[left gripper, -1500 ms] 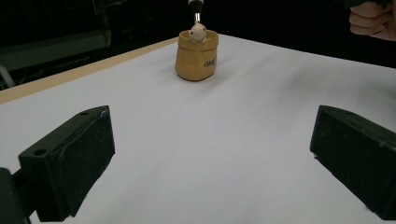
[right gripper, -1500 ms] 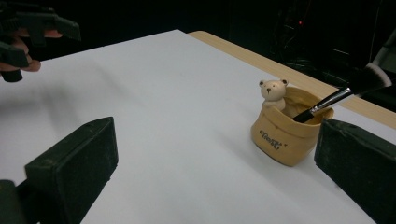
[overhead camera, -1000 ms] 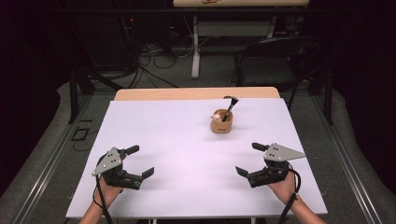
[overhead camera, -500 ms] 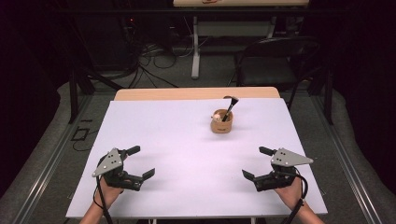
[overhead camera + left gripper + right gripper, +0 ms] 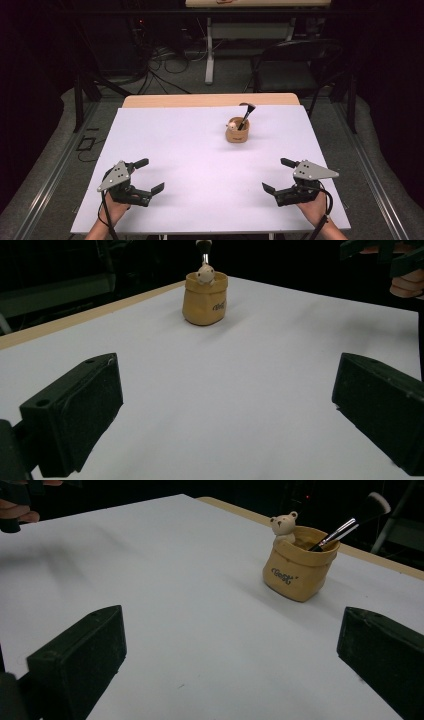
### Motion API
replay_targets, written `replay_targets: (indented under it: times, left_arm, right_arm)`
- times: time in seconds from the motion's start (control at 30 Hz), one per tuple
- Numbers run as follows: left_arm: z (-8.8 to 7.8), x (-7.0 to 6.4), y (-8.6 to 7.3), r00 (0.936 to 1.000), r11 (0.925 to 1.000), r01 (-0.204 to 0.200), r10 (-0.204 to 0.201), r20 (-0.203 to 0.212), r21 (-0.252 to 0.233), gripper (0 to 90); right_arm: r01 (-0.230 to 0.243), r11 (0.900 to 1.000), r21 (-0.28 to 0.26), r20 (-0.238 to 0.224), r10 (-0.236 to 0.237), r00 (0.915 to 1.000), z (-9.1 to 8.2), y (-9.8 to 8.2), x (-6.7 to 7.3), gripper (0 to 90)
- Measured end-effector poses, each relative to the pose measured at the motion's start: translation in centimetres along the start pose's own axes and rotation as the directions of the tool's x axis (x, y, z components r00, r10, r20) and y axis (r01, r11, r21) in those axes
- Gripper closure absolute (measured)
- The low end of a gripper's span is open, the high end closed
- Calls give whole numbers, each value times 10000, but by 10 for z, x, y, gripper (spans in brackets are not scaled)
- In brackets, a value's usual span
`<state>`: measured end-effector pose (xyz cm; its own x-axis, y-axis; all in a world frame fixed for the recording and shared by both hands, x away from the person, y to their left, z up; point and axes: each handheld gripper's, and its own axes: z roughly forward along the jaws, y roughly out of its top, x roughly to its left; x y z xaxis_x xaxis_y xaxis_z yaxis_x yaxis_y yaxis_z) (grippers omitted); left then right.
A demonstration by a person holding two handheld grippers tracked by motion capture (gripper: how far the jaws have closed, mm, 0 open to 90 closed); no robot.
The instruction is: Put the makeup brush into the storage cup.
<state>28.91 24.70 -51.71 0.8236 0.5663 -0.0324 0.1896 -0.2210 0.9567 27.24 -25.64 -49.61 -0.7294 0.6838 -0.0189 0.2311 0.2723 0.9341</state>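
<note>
We hold both grippers low at the near edge of the white table [image 5: 165, 145], fingers spread wide and pinching nothing. The pot [image 5: 237, 133] with the brush [image 5: 245, 119] stands well ahead of the right gripper [image 5: 279, 176] and farther from the left gripper [image 5: 149, 176]. We judge the right hand better placed: approach level, keep its fingers apart, and close on the brush handle above the rim without tipping the pot.

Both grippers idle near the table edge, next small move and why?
Probably ease the right gripper forward toward the brush leaning out of the bear cup. It looks nearer than the left gripper; both are open, empty and well short of the cup.
</note>
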Motion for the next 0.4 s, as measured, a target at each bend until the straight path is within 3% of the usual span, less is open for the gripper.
replay_targets:
  times: [0.4]
  left_arm:
    - [4, 2, -1, 10000, 9999, -61, 61, -54, 82, 0]
  right_arm:
    - [-28, 9999, 133, 33, 28, 10000, 2, -3, -2, 0]
